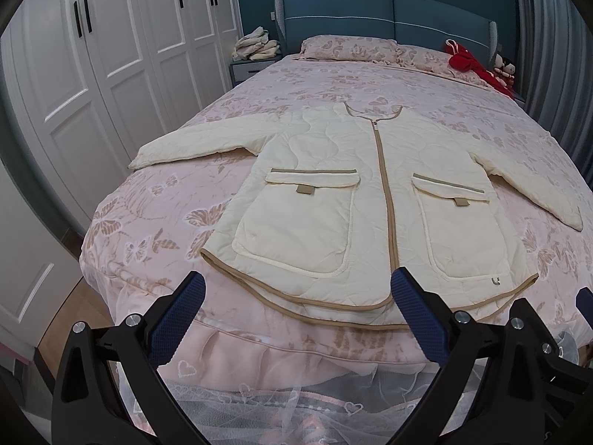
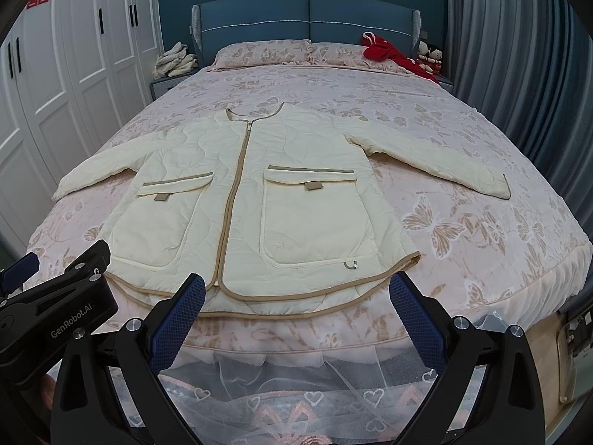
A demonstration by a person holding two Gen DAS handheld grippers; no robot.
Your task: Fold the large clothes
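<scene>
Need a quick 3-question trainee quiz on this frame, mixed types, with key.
1. True or false: the jacket lies zipped, front up, both sleeves spread out on the bed.
2. Multiple choice: the left tongs and right tongs are
A. shut on the hem
B. open, holding nothing
C. shut on a sleeve
3. Fill in: the red garment lies near the ____ at the head of the bed.

Key: 1 true; 2 B; 3 pillows
</scene>
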